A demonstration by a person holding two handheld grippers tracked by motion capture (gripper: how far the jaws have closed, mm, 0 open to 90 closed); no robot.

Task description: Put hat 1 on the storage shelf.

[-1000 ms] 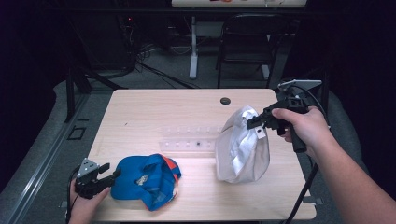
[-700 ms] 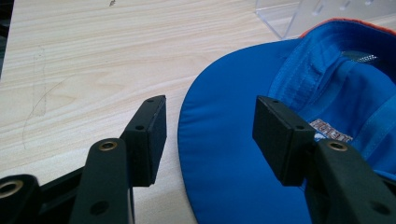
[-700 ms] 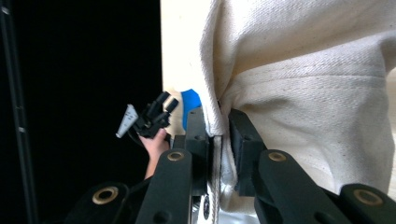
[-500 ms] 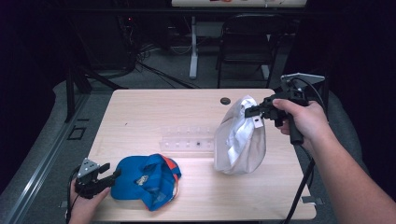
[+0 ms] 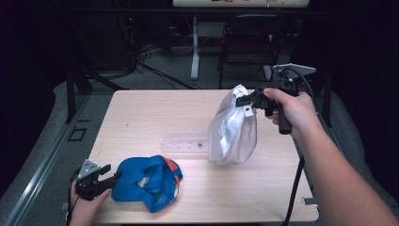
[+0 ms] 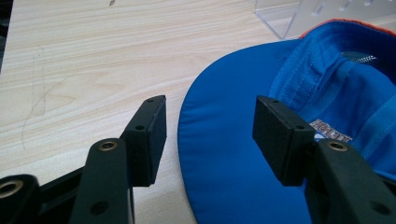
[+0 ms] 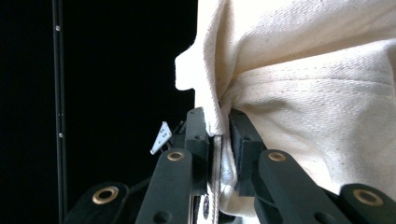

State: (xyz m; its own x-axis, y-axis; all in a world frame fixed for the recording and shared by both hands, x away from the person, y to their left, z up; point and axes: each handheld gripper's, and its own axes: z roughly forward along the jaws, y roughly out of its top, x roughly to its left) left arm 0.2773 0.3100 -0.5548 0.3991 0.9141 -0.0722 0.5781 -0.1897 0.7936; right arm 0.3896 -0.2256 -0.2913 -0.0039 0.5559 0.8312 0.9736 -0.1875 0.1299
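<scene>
Two grippers at work over a pale wooden table. Right gripper raised above the table's far right part, jaws clamped tight on the top edge of a cream-white cloth bag. Seen in the right gripper view pinching a folded hem of that bag between both pads, fabric squeezed flat in the gap. Bag hanging from the grip, its rounded bottom down near the tabletop; touching the wood or just clear of it cannot be told. Held by a bare hand wrapped round the handle, black cable trailing down past the forearm.

Left gripper low at the near left corner, jaws spread wide, pointing at a blue fabric cap with orange trim. Cap lying upside down on the table, lining and a small label facing up. In the left gripper view, the cap with its curved blue brim edge between the open jaws, the right pad over the brim, the left pad over bare wood; pads not pressing on it.

Clear plastic tray resting flat on the table between cap and bag, just left of the bag's lower part.
</scene>
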